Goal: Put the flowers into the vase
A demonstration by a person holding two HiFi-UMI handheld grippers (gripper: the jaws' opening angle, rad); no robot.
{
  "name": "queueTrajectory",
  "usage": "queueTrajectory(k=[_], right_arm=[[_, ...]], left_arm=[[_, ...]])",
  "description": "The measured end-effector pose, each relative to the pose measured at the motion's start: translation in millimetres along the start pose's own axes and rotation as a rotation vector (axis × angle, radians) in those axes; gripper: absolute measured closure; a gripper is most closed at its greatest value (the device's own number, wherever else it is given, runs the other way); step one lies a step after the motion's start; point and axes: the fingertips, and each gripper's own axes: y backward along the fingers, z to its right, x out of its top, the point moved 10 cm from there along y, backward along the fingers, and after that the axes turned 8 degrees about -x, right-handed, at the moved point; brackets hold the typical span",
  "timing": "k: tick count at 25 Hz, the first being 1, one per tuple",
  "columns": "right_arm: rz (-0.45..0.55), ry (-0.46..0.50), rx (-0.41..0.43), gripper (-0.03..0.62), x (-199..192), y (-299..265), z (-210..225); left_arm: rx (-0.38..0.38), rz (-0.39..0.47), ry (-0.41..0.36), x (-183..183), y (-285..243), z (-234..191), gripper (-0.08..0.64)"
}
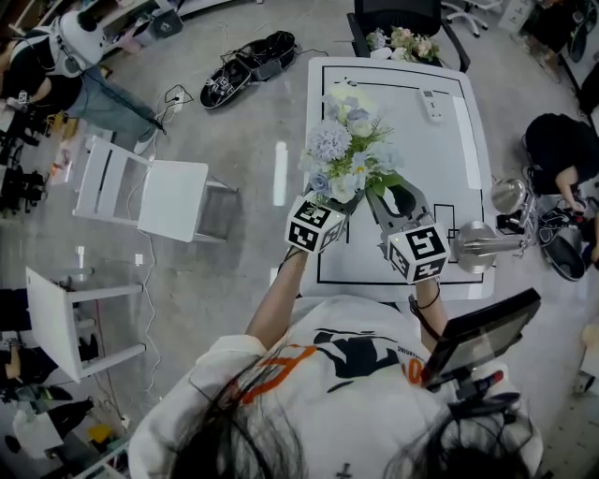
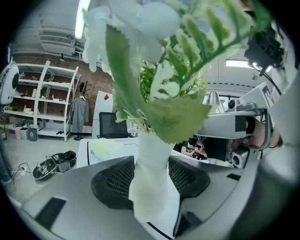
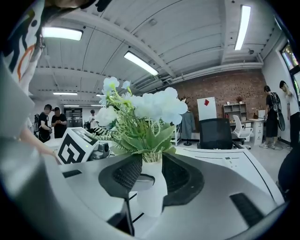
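1. Flowers (image 1: 351, 154), pale blue and white blooms over green leaves, already sit in the vase (image 2: 150, 183), stems down its neck.
2. My left gripper (image 1: 339, 201) has its fingers clamped on the white vase. In the left gripper view both dark ribbed pads press against its sides, and leaves fill the upper part of that view.
3. My right gripper (image 1: 393, 196) comes in from the other side with its fingers apart, gripping nothing. In the right gripper view the vase's neck stands between the two pads, close to each, and I see neither pressing on it. The flowers rise just above the pads.
4. My two grippers meet at the vase, side by side, with their marker cubes turned back toward me. In the right gripper view the left one's marker cube (image 3: 77, 146) shows just left of the leaves.
5. The vase is over the near left part of the white table (image 1: 449, 140), which has black lines on it. I cannot tell whether its base rests on the top or hangs above it.
6. Farther along the table a small remote (image 1: 431, 105) lies toward the far right, well apart from the vase. A second bunch (image 1: 404, 42) lies at the far edge, in front of a black chair (image 1: 398, 17).
7. A white chair (image 1: 140, 192) stands on the floor to my left, well apart from the table.
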Motion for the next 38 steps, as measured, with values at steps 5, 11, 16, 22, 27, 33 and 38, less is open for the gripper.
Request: queueTrajectory(k=[5, 11, 16, 22, 27, 33, 38], right_arm=[[-0.003, -0.009, 0.0, 0.468, -5.5, 4.0, 0.2], [-0.011, -0.027, -0.003, 0.468, -8.6, 8.8, 0.7], [-0.014, -0.046, -0.014, 0.468, -15.3, 16.6, 0.7], [-0.002, -0.057, -0.01, 0.468, -20.7, 28.0, -1.1], [0.022, -0.087, -0.005, 0.468, -20.6, 45.4, -2.9], [0.022, -0.093, 0.031, 0.468, -29.5, 71.8, -8.0], [0.015, -0.077, 0.048, 0.468, -36.1, 100.1, -10.1]], left_arm=[[0.004, 0.0, -0.018, -1.4, -0.7, 1.7, 0.33], [0.032, -0.007, -0.052, -2.7, 4.0, 5.0, 0.33], [0.054, -0.024, -0.055, -11.4, 12.0, 9.0, 0.328], [0.109, -0.019, -0.022, -20.5, 31.7, 20.7, 0.33], [0.137, -0.003, 0.006, -23.7, 47.2, 38.6, 0.33], [0.167, 0.018, -0.007, -23.6, 55.7, 72.3, 0.33], [0.188, 0.047, -0.005, -25.4, 64.0, 110.8, 0.36]])
